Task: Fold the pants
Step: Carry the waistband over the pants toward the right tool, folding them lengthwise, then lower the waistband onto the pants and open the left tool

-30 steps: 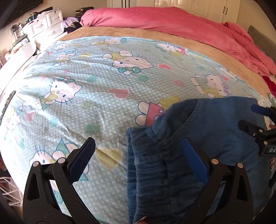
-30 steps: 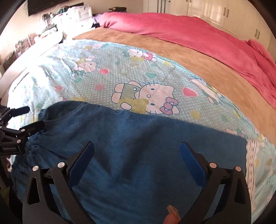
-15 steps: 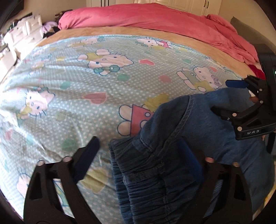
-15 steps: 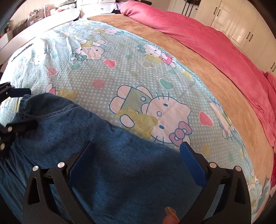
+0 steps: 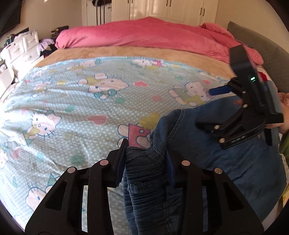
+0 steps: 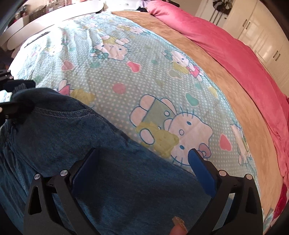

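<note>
The left gripper [image 5: 145,159] has just been closing, and its two black fingers [image 5: 120,160] now pinch the gathered elastic waistband of the blue denim pants [image 5: 225,162], a bunched ridge of cloth standing up between the pads. Beyond those fingertips the waist corner folds over on itself; to their right the rest of the pants spreads flat.

The right gripper [image 6: 142,162] hangs over the pants with its blue-padded fingers [image 6: 200,171] wide apart, gripping nothing. Denim lies under and between them, and the far edge of the leg runs just past the tips. A fingertip [image 6: 178,228] of the person shows at the bottom edge.

Ahead of both pairs of fingers stretches a pale blue cartoon-cat sheet [image 5: 72,101], then a tan blanket [image 5: 126,51], then a heaped pink duvet [image 5: 144,34]. White drawers [image 5: 21,48] stand far left of the left gripper, white wardrobe doors [image 5: 162,9] behind the bed.
</note>
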A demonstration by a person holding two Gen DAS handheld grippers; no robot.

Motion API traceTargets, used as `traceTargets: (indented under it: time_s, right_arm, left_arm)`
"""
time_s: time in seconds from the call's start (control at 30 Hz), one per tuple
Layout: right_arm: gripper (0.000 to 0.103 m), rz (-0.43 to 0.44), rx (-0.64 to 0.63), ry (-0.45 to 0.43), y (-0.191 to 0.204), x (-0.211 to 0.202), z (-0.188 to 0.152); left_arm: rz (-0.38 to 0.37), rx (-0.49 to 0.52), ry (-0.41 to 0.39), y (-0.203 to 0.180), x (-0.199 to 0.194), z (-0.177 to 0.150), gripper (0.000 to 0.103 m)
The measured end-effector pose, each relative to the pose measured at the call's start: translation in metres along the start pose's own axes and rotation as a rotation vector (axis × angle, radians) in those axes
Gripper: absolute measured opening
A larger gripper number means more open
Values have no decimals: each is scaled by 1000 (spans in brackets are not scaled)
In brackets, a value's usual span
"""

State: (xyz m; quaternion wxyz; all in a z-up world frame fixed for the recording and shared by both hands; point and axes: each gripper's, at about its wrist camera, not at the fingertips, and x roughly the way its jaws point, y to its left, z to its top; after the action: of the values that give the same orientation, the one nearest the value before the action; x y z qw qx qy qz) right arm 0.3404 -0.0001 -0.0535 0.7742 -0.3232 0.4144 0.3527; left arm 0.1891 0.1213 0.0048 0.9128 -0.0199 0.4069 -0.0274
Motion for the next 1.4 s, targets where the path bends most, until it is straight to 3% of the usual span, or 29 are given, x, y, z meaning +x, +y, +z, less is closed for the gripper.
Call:
traceTargets:
  time_s: [0.07,0.13,0.2,0.23,0.3,0.37,0.67,0.93,1.13,1.4]
  right_arm:
    - [96,15,-32,-7,7,-1,1]
    - [87,30,-52,-12,12,-1,1]
    - [61,66,-63,-23,18,-4,0]
    - [55,80,-66,-31,21,-5,-1]
    - [25,93,-72,-59,29,-12,-6]
    - [13,72,-63,-80,33,-20,-12]
    - [7,102,154,-287,28,-97,-54]
    - [7,194,243,-422,51,-164,-104]
    - [7,271,193,-430,98,-192,-134]
    - [7,329,87,-358,159,-193,-170]
  left_arm:
    - [-12,2,-19,-2,-10,1,29]
    - [-26,16,-33,-7,-18,-1,29]
    - [-25,28,-37,-9,-23,-4,29]
    - [-21,34,-35,-9,-23,-5,29]
    - [-9,39,-34,-9,-23,-8,29]
    - [-3,24,-35,-6,-22,-10,29]
    - [10,31,-69,-4,-43,-17,30]
    - [17,58,-103,-14,-75,-38,32]
    - [53,78,-108,-23,-100,-68,32]
    - [49,78,-58,-26,-121,-106,33]
